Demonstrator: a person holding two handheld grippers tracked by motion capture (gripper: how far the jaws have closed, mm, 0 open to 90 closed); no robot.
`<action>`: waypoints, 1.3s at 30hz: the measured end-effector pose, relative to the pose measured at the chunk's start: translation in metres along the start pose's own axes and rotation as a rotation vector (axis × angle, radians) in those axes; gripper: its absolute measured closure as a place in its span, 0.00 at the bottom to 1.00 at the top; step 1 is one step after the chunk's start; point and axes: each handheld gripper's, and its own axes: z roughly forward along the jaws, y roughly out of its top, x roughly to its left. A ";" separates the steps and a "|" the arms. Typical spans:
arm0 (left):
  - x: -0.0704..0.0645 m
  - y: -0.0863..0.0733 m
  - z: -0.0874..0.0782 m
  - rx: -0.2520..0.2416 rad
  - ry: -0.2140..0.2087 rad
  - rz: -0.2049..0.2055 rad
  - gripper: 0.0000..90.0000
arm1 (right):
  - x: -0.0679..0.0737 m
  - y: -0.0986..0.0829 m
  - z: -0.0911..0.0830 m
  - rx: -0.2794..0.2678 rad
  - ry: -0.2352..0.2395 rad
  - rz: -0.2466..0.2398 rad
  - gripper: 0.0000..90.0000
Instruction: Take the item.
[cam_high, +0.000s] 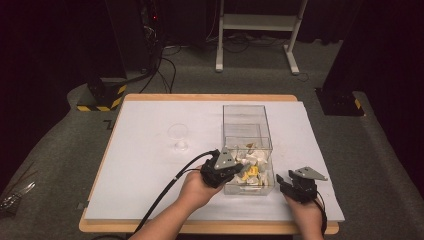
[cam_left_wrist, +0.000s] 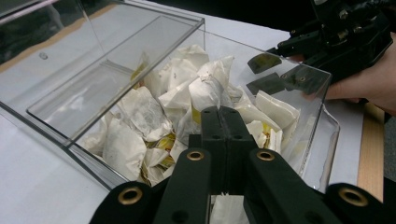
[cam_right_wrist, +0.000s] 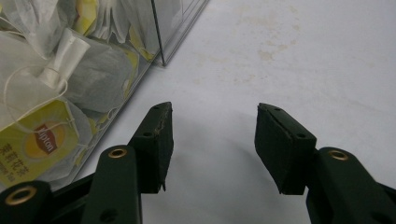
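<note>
A clear plastic box (cam_high: 245, 107) stands right of the table's middle, its near half heaped with white tea bags (cam_high: 250, 161). My left gripper (cam_high: 238, 168) reaches over the box's near left wall. In the left gripper view this gripper (cam_left_wrist: 223, 114) has its jaws pressed together above the tea bags (cam_left_wrist: 205, 88); white bag paper shows under their base, and I cannot tell if it is pinched. My right gripper (cam_high: 281, 181) sits low on the table just right of the box. Its jaws (cam_right_wrist: 212, 135) stand wide apart over bare table, beside the box wall (cam_right_wrist: 177, 32) and a yellow-tagged tea bag (cam_right_wrist: 44, 142).
A small clear cup (cam_high: 178, 136) stands on the white table top (cam_high: 150, 175) left of the box. The box's far half holds no bags. The right hand and gripper (cam_left_wrist: 299, 44) show beyond the box in the left gripper view. A black cable (cam_high: 165, 192) trails from the left gripper.
</note>
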 end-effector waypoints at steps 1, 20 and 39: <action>0.001 0.000 -0.001 -0.005 -0.001 0.000 1.00 | 0.000 0.000 0.000 0.000 0.000 0.000 0.52; 0.006 0.006 -0.013 -0.076 0.013 -0.013 1.00 | 0.000 0.000 0.000 -0.001 0.001 0.006 0.52; 0.013 0.003 -0.022 -0.120 0.011 -0.025 1.00 | 0.001 0.000 0.000 0.001 -0.012 -0.001 0.51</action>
